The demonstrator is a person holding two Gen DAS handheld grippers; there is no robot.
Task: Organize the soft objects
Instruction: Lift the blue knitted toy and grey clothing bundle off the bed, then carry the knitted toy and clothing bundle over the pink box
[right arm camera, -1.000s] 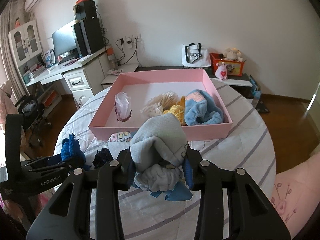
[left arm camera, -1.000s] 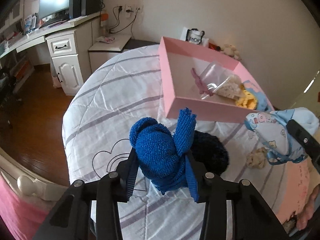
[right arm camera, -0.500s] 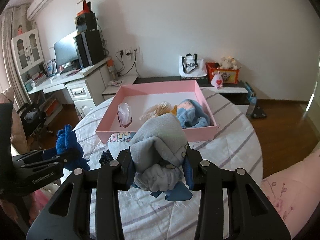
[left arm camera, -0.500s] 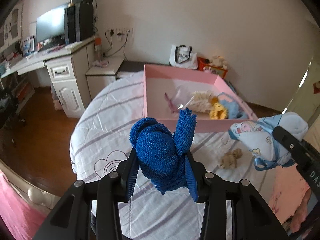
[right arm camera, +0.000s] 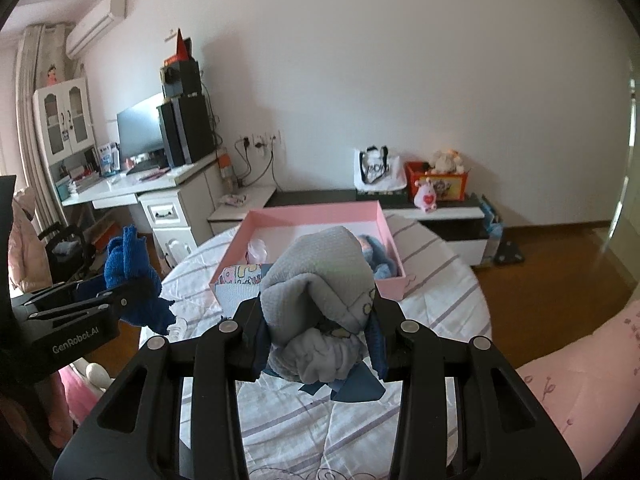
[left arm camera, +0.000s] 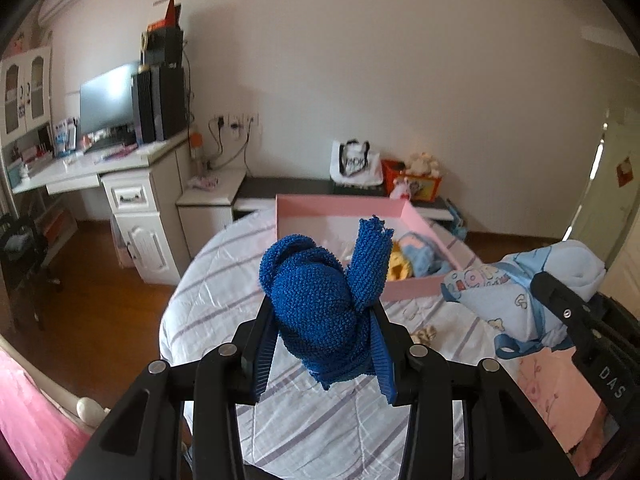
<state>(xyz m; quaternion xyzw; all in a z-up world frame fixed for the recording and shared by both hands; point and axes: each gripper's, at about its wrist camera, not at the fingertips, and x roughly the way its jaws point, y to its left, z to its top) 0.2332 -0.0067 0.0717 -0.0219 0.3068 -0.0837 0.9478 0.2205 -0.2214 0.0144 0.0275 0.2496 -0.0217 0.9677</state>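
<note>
My left gripper (left arm camera: 322,344) is shut on a dark blue knitted cloth (left arm camera: 316,296) and holds it high above the bed. It also shows in the right wrist view (right arm camera: 128,276) at the left. My right gripper (right arm camera: 316,332) is shut on a light blue-grey baby garment (right arm camera: 316,280) with blue ribbons; this garment shows in the left wrist view (left arm camera: 520,292) at the right. The pink box (right arm camera: 312,212) lies on the bed beyond both grippers and holds a light blue soft item (left arm camera: 420,256), a yellow one (left arm camera: 396,268) and a clear bag (right arm camera: 256,250).
The bed has a white quilt with purple stripes (left arm camera: 224,280). A small beige soft item (left arm camera: 424,334) lies on it near the box. A white desk with a monitor (left arm camera: 104,100) stands at the left. A low cabinet with a bag and toys (right arm camera: 436,188) is behind the box.
Both grippers have risen and pulled back from the bed with their cloths still held. The box and bed now look farther and lower. The dark item on the quilt is out of sight.
</note>
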